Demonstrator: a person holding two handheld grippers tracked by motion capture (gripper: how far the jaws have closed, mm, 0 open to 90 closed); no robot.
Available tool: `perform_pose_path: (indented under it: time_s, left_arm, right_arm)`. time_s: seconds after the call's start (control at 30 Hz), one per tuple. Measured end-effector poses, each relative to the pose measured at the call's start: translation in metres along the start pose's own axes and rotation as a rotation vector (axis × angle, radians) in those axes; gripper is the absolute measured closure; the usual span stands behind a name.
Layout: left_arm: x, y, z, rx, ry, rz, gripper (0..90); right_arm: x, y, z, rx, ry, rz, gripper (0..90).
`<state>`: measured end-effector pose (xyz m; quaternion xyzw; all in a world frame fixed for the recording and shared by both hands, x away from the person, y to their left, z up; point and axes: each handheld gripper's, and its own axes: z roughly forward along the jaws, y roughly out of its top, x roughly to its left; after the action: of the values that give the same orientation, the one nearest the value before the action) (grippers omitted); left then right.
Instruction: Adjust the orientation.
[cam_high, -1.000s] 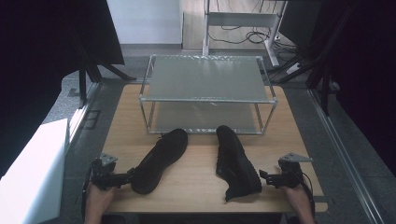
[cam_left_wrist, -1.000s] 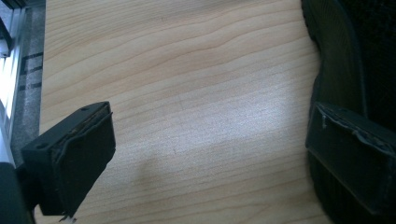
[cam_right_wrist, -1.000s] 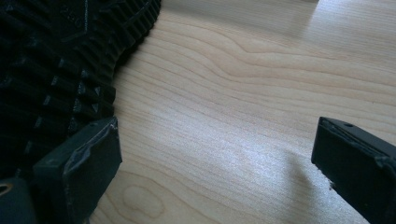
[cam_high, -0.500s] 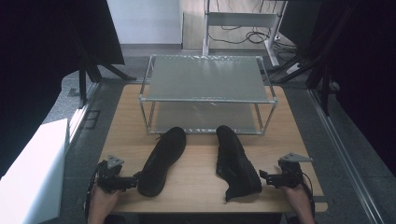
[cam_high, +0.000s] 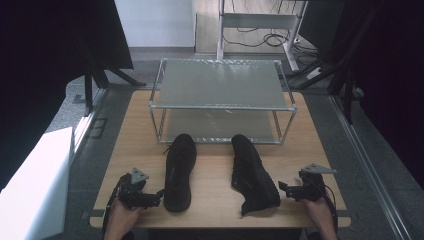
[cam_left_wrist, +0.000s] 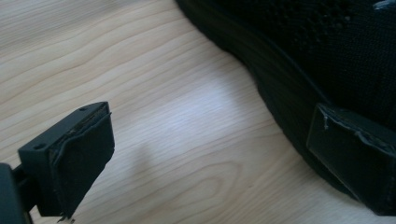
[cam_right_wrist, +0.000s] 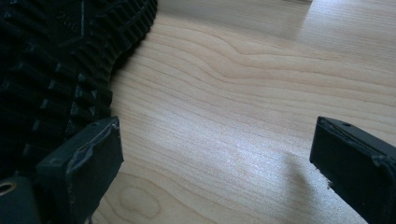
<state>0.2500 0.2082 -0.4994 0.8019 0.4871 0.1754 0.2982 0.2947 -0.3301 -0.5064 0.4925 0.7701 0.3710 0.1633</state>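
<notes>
Two black shoes (cam_high: 179, 171) lie before a rack (cam_high: 220, 83), seemingly awaiting shelving. The left gripper (cam_high: 156, 196), jaws spread, nudges one heel; the right gripper (cam_high: 283, 188) waits spread beside the other shoe (cam_high: 252, 173).

Wooden table (cam_high: 310, 130), light grain, lies under both tongs. Two-tier metal rack (cam_high: 222, 85) stands on its far half, ahead of the left tongs (cam_high: 159, 192) and the right tongs (cam_high: 281, 186), both shelves bare. White box (cam_high: 30, 185) sits off the table, outboard of the left tongs. Cables (cam_high: 260, 37) lie on the floor beyond the rack.
</notes>
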Motion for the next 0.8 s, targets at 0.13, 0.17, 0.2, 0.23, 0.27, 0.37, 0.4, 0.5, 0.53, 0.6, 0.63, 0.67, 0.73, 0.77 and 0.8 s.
perform_pose_path:
  time_s: [0.13, 0.17, 0.2, 0.23, 0.27, 0.37, 0.4, 0.5, 0.53, 0.6, 0.63, 0.67, 0.73, 0.77, 0.8]
  left_arm:
    - [-0.009, 0.004, 0.004, -0.002, -0.024, 0.017, 0.0]
    - [-0.011, 0.006, 0.006, -0.001, -0.033, 0.021, 0.0]
    - [-0.014, 0.007, 0.008, -0.003, -0.042, 0.023, 0.0]
    - [-0.017, 0.008, 0.009, -0.008, -0.052, 0.024, 0.0]
    - [-0.019, 0.009, 0.01, -0.006, -0.059, 0.033, 0.0]
    - [-0.02, 0.011, 0.01, -0.004, -0.046, 0.048, 0.0]
    - [-0.019, 0.01, 0.009, -0.008, -0.035, 0.043, 0.0]
    - [-0.01, 0.008, 0.004, -0.03, -0.006, 0.014, 0.0]
    - [-0.007, 0.006, 0.002, -0.044, 0.008, 0.002, 0.0]
    - [-0.002, 0.004, -0.001, -0.069, 0.035, -0.015, 0.0]
    - [0.0, 0.003, -0.002, -0.082, 0.047, -0.022, 0.0]
    - [0.001, 0.002, -0.003, -0.09, 0.055, -0.028, 0.0]
    - [0.003, 0.001, -0.003, -0.105, 0.062, -0.042, 0.0]
    - [0.004, 0.001, -0.003, -0.108, 0.064, -0.042, 0.0]
    - [0.004, 0.001, -0.003, -0.11, 0.067, -0.044, 0.0]
  right_arm:
    - [-0.001, 0.0, -0.001, 0.001, 0.0, 0.0, 2.8]
    - [-0.001, 0.0, 0.0, -0.003, -0.001, 0.0, 2.8]
    - [-0.001, 0.0, -0.001, -0.002, -0.002, -0.001, 2.8]
    - [-0.002, 0.0, -0.001, -0.004, -0.004, 0.002, 2.8]
    - [-0.002, 0.0, -0.001, -0.002, -0.003, 0.003, 2.8]
    - [-0.003, 0.0, -0.002, -0.004, -0.006, 0.004, 2.8]
    - [-0.003, 0.0, -0.002, -0.003, -0.006, 0.004, 2.9]
    - [-0.005, 0.0, -0.004, -0.006, -0.013, 0.007, 2.9]
    - [-0.005, 0.0, -0.005, -0.006, -0.014, 0.011, 3.0]
    - [-0.005, 0.002, -0.006, -0.009, -0.016, 0.009, 2.9]
    - [-0.004, 0.002, -0.007, -0.011, -0.019, 0.011, 2.7]
    - [-0.004, 0.003, -0.008, -0.009, -0.022, 0.01, 2.4]
    - [-0.004, 0.006, -0.011, -0.012, -0.019, 0.009, 1.7]
    - [-0.003, 0.008, -0.013, -0.014, -0.019, 0.009, 1.2]
    - [-0.002, 0.011, -0.016, -0.019, -0.021, 0.003, 0.7]
